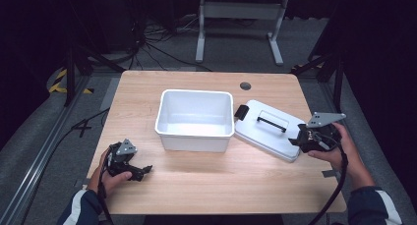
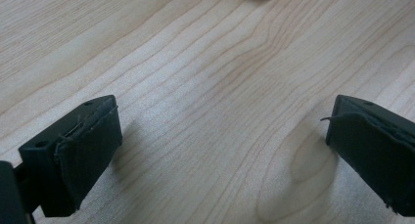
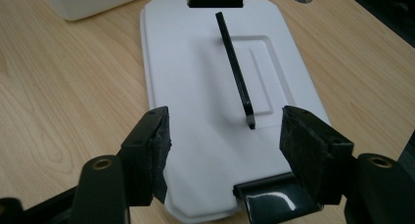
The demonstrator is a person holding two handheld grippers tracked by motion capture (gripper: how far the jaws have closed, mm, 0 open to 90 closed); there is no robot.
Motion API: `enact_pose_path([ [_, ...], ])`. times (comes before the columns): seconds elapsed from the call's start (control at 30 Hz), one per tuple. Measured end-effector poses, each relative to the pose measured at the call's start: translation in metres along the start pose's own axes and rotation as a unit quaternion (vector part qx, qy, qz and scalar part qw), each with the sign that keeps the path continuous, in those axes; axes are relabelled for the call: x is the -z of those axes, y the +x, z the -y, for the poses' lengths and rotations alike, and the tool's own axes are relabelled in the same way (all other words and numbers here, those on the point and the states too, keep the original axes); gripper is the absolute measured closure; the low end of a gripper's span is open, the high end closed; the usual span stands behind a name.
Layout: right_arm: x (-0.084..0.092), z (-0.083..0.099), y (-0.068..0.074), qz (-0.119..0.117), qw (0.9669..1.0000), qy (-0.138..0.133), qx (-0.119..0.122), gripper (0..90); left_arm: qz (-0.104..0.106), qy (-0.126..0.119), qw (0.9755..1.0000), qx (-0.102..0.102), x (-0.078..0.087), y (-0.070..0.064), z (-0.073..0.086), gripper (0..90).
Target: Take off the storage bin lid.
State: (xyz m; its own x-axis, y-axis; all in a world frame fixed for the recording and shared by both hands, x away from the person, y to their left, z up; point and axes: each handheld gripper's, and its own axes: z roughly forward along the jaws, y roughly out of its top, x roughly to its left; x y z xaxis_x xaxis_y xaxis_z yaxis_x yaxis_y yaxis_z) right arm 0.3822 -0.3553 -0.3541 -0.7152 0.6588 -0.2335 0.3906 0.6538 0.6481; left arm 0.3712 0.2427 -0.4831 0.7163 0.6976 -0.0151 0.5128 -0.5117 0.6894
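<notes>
Nearest me on the left, my left claw (image 1: 139,172) rests low over the bare wooden bench (image 1: 206,185), jaws spread wide with nothing between them. On the right, my right claw (image 1: 298,138) sits at the near end of the white lid (image 1: 265,131), jaws spread either side of the black latch (image 3: 274,194) there, not closed on it. The lid lies flat on the bench, its black handle (image 3: 235,67) running away from me along its middle. Just left of it, touching or nearly so, stands the open white bin (image 1: 195,118), empty inside.
</notes>
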Motion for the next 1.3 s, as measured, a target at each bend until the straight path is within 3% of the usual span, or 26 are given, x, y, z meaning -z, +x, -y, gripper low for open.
enact_pose_path([
  [0.3,0.009,0.026,0.009,-0.002,0.9999,-0.012,-0.004,35.4,0.000,0.000,1.0000,0.000,0.000,0.000,0.000,0.5],
  [0.43,0.005,0.037,0.015,-0.003,0.9999,-0.011,0.007,35.4,0.000,0.001,1.0000,0.003,0.000,-0.001,0.000,0.6],
  [0.77,-0.003,0.061,0.027,-0.017,0.9996,-0.022,-0.001,34.6,0.001,0.004,1.0000,0.003,0.001,-0.001,0.000,0.6],
  [0.9,-0.007,0.072,0.030,-0.023,0.9991,-0.032,-0.013,34.6,0.001,0.003,1.0000,0.002,0.001,0.000,0.000,0.6],
  [1.1,-0.016,0.091,0.033,-0.020,0.9989,-0.022,-0.036,35.8,0.001,0.003,1.0000,0.003,0.001,0.000,0.000,0.6],
  [1.17,-0.019,0.098,0.033,-0.029,0.9982,-0.025,-0.046,36.3,0.000,0.001,1.0000,0.003,0.000,-0.001,0.000,0.5],
  [1.27,-0.022,0.104,0.034,-0.020,0.9985,-0.021,-0.046,36.3,0.000,0.000,1.0000,0.003,0.000,-0.001,0.000,0.5],
  [1.3,-0.025,0.111,0.033,-0.029,0.9972,-0.027,-0.064,35.8,0.001,0.003,1.0000,0.003,0.001,0.000,0.000,0.5],
])
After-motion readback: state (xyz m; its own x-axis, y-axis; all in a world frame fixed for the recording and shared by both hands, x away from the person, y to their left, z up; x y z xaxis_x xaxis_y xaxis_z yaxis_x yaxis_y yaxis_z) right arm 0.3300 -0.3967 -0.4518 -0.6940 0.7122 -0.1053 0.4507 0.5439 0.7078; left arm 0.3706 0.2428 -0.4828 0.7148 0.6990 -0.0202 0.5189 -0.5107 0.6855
